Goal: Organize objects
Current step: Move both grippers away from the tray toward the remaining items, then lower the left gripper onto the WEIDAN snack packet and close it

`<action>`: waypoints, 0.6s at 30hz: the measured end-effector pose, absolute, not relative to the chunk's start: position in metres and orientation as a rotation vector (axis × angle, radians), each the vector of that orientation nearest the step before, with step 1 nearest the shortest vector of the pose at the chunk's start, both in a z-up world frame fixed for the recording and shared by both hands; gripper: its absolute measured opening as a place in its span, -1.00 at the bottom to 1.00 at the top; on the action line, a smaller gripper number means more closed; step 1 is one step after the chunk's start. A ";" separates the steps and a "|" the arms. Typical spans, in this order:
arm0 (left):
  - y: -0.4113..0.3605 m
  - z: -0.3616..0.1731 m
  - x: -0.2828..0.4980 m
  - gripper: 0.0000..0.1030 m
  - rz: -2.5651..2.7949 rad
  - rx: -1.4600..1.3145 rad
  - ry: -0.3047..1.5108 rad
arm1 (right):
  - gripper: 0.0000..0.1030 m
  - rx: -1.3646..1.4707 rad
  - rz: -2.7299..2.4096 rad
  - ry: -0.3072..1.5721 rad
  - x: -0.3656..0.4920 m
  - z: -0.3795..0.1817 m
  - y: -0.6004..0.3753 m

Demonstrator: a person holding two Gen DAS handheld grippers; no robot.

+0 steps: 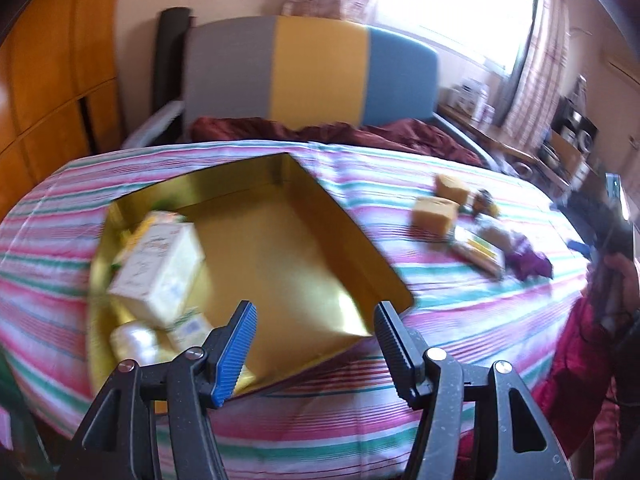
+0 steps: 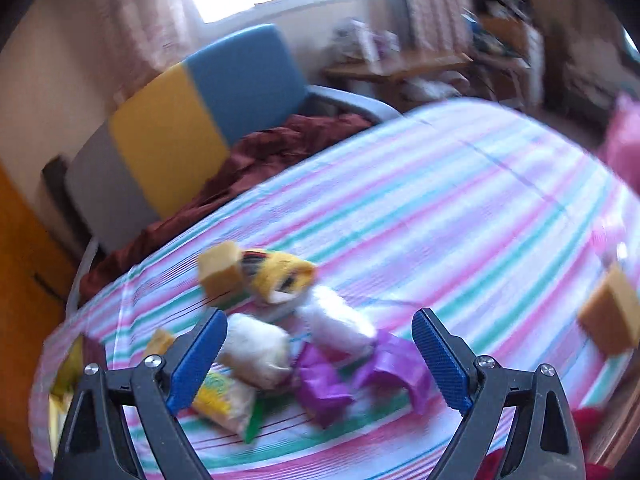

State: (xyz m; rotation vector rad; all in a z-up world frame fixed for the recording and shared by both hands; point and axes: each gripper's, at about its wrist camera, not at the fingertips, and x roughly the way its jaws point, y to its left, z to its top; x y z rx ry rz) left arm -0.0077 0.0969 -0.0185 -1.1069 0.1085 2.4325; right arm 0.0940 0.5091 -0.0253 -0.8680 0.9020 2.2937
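- Gold tin [image 1: 280, 248] is sitting open on the striped bedspread [image 1: 460, 312], just ahead of the left gripper [image 1: 316, 344]; its long axis is running from the near left toward the far headboard [image 1: 320, 68], with one corner pointing away at the far end.
- Left gripper is hovering over the tin's near edge with its jaws spread and nothing between them.
- Inside the tin, at its left end, a pale yellow box [image 1: 160, 272] is lying tilted, its long side running along the same diagonal as the tin; a small white jar [image 1: 134, 342] is resting just beside it, nearer the gripper. The right half of the tin's floor is bare.
- Right gripper [image 2: 320, 360] is hanging with its jaws wide apart above a loose pile on the bedspread, and no pad is touching anything.
- Between those jaws, a crumpled purple wrapper [image 2: 324, 388] is lying beside a white pouch [image 2: 256, 350], with a yellow-printed packet [image 2: 224, 400] near the left finger.
- Farther out, a yellow-and-black packet [image 2: 280, 276] and a tan sponge block [image 2: 220, 270] are sitting touching each other; another tan block [image 2: 612, 316] is sitting well apart at the right edge.
- Heavy blur is making labels unreadable.
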 end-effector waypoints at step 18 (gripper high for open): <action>0.265 -0.045 -0.022 0.20 2.038 -1.262 0.149 | 0.89 -0.763 2.315 1.100 0.106 -0.027 0.521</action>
